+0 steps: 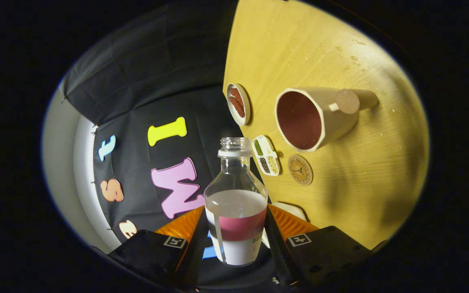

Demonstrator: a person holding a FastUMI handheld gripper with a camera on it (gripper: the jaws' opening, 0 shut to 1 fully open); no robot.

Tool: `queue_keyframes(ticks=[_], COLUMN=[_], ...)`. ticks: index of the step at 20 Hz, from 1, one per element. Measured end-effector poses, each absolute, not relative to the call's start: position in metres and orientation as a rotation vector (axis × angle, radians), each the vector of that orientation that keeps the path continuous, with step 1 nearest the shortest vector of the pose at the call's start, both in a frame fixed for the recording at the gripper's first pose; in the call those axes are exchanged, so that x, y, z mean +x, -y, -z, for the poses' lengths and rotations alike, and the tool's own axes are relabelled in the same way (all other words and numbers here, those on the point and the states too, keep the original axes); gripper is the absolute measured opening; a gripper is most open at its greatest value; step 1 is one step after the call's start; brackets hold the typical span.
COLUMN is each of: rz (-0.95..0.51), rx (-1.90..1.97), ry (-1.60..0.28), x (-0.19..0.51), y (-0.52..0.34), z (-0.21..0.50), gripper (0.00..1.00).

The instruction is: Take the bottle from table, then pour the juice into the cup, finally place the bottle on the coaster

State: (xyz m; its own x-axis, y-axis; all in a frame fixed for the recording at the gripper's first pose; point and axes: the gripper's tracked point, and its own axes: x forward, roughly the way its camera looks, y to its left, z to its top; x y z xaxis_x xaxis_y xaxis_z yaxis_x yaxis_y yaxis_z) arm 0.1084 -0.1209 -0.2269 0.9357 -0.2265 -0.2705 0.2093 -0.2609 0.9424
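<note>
My gripper [236, 228] is shut on a clear bottle [236, 203], both fingers pressing its sides. The bottle has a red and white label, an open mouth with no cap, and pale liquid filling its lower half. The whole view is rolled, so the wooden table [340, 195] stands tilted to the right of the bottle. Beyond the bottle on the table sits a large white cup [314, 118] with a dark red inside and a handle. A round brown coaster [300, 169] lies between the cup and the fingers.
A small white dish [238, 104] of brown food sits by the table's far edge. A white divided tray [266, 155] with green, dark and pale bits lies beside the coaster. Water drops dot the table beyond the cup. Black cloth hangs behind.
</note>
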Motion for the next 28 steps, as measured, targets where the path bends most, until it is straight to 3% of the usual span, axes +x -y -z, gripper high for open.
queue_keyframes(ticks=[20,28], rz=[0.415,0.333], rx=[0.677,-0.218], ry=[0.073,0.109], x=[0.133,0.175], y=[0.103,0.078], z=[0.127,0.053], gripper=[0.74,0.74])
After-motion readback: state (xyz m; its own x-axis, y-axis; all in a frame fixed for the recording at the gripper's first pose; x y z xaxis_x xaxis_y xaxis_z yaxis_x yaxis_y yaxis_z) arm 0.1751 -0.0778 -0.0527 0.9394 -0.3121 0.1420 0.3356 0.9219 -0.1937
